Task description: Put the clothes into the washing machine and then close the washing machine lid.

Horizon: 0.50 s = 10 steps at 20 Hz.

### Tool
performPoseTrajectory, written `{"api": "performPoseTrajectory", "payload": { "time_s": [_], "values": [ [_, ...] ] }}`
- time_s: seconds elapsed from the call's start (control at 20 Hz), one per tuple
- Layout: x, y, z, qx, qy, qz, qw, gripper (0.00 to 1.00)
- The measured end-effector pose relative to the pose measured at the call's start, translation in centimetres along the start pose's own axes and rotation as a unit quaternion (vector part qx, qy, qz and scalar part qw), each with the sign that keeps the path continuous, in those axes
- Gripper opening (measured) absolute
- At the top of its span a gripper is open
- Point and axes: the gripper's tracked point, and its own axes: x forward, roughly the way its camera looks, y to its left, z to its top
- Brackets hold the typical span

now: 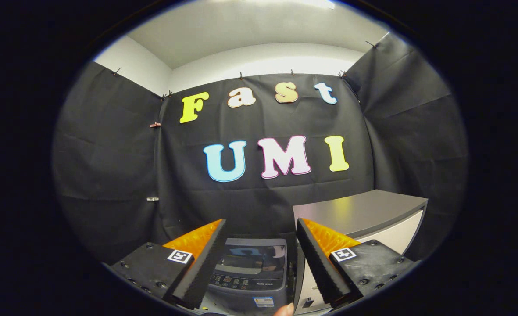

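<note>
Gripper view, looking forward along the gripper (261,239). Two fingers (201,263) spread wide apart, pinching nothing, tips pointing up toward 12 o'clock. Between and below them, at 6 o'clock, a small grey washing machine (250,274), seen from above and in front. Glossy dark lid (252,256) lying flat and shut over the tub, with a control panel (237,283) of small buttons along the near edge and a sticker on the front face. At 4 o'clock from the machine, just beside it, a cabinet (373,213) with a bare grey top and a pale front. A fingertip (285,310) of a person at 6 o'clock, just in front of the machine. Beyond everything, black cloth walls (109,166) pinned with clips, white wall and ceiling above.
</note>
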Motion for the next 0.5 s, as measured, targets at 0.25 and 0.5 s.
{"api": "performPoseTrajectory", "payload": {
  "time_s": [0.25,0.5],
  "values": [
    [-0.16,0.11,-0.64,0.011,0.011,0.008,1.000,0.99],
    [-0.33,0.24,0.08,0.009,0.000,0.020,1.000,0.99]
  ]
}}
